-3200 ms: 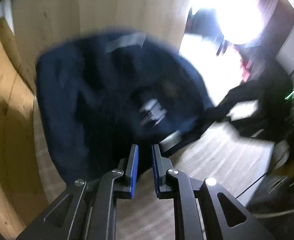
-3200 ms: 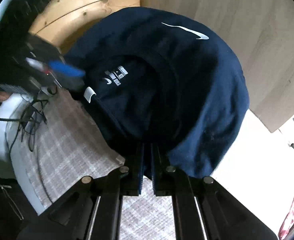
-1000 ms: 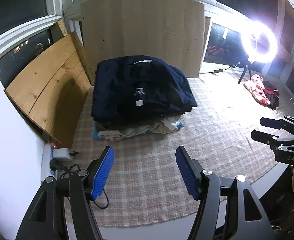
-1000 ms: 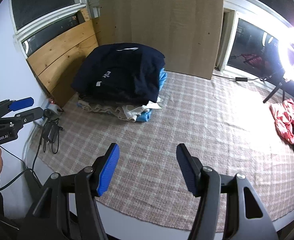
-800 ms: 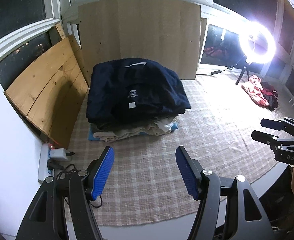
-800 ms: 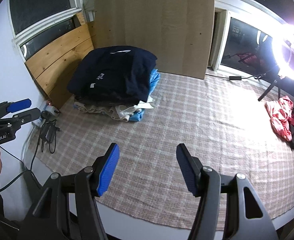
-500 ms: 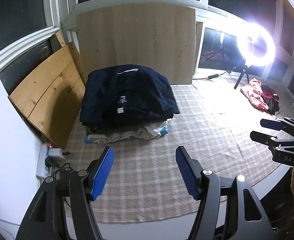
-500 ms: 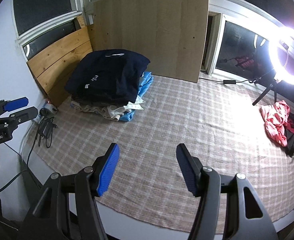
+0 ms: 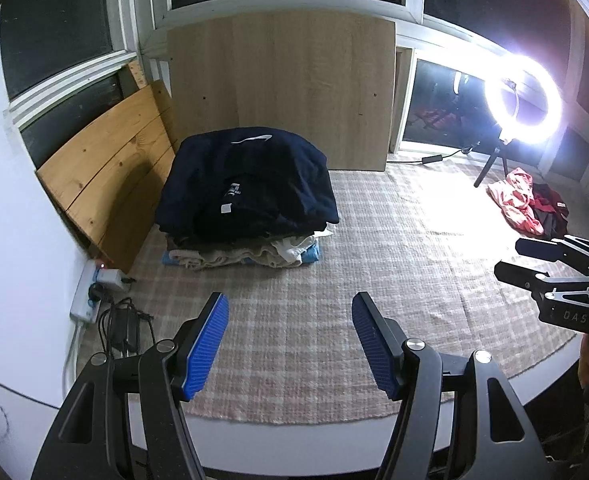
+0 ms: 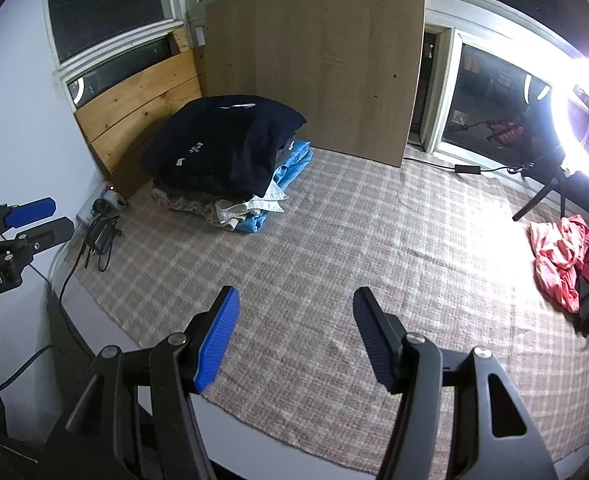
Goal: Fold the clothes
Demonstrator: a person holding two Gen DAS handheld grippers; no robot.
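Observation:
A folded navy sweatshirt (image 9: 250,184) with a white swoosh tops a stack of folded clothes (image 9: 246,254) at the far left of the checked mat (image 9: 374,264); it also shows in the right wrist view (image 10: 222,144). A loose pile of pink and dark clothes (image 9: 528,204) lies at the far right, also in the right wrist view (image 10: 566,256). My left gripper (image 9: 290,344) is open and empty, held high and well back from the stack. My right gripper (image 10: 294,340) is open and empty too, and shows at the right edge of the left wrist view (image 9: 534,258).
Wooden boards (image 9: 282,92) lean on the wall behind the stack. A lit ring light (image 9: 522,100) on a tripod stands at the back right. A power strip and cables (image 9: 106,300) lie at the mat's left edge.
Both grippers let go of the navy sweatshirt, opened and pulled back and up from the stack. The view keeps widening; the stack has not moved.

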